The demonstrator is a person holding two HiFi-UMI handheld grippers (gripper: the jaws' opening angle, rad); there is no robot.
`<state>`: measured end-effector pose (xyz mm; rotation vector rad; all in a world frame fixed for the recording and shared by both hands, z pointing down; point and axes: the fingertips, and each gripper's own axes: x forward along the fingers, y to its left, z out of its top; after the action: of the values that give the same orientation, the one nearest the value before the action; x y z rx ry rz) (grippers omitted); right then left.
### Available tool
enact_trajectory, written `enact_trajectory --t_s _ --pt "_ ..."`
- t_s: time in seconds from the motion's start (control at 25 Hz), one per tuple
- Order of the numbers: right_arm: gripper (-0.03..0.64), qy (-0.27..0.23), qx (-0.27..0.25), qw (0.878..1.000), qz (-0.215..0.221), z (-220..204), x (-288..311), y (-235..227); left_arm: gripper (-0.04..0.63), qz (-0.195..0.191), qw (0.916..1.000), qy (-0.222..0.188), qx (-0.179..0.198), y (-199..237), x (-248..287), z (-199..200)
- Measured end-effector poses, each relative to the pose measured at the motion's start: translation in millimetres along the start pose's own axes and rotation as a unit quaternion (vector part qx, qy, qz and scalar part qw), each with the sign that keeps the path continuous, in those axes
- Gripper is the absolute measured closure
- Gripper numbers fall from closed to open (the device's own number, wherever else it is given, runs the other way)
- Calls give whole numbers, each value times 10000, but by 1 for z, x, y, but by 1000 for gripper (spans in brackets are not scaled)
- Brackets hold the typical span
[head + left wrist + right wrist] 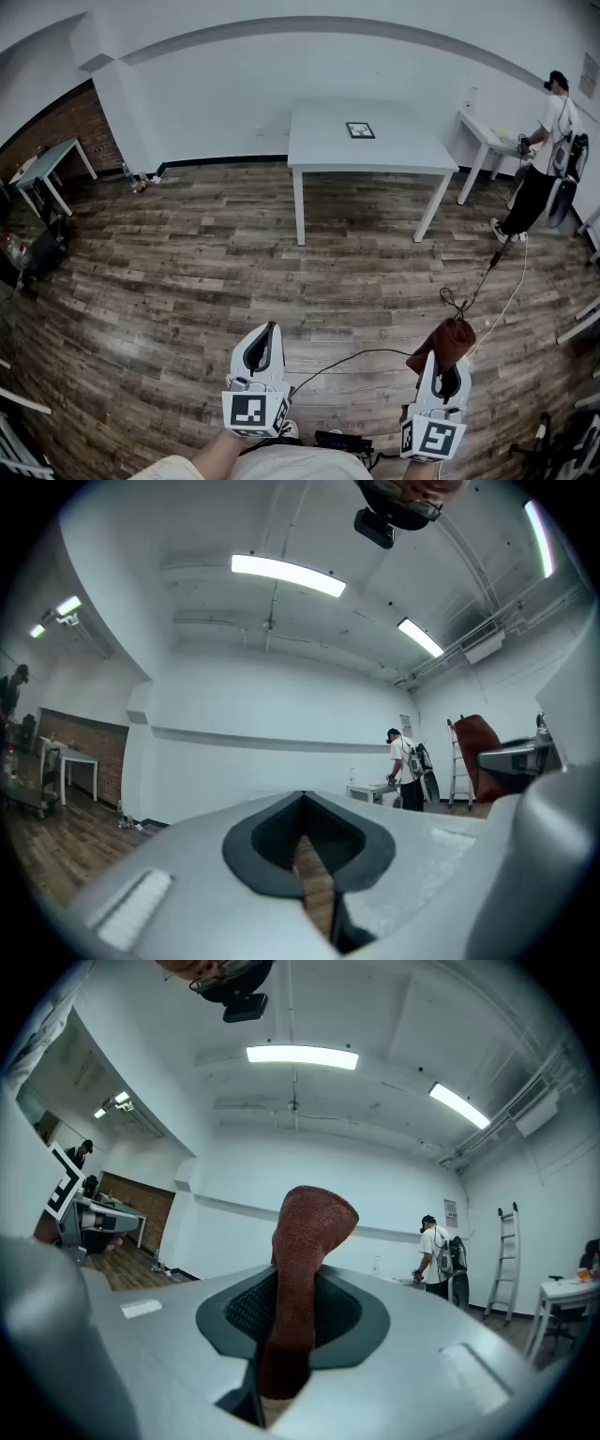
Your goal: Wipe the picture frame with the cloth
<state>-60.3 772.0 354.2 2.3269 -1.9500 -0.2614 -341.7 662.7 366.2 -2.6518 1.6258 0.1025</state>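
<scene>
Picture frame [360, 130] lies flat on the white table [394, 157], well away across the wooden floor [187, 281]. Down close, the right hand-held gripper [446, 367] is pinching the rust-red cloth [452, 341], which bunches up above its jaws. The left hand-held gripper [267, 337] is alongside, jaws pressed together on nothing. Far right, a person [542, 169] stands at a second table [483, 136].

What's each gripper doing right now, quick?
Left gripper: closed, nothing in it.
Right gripper: closed on the cloth.
</scene>
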Motion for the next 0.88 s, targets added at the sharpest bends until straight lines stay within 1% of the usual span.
enact_trajectory --t_s 0.56,0.88 --pt "511 63 27 10000 -31 -8 -2 -10 594 -5 10000 76 -23 -10 3 -6" --pt "509 46 122 9999 -79 -16 0 -35 594 3 9999 123 9 -30 15 -8"
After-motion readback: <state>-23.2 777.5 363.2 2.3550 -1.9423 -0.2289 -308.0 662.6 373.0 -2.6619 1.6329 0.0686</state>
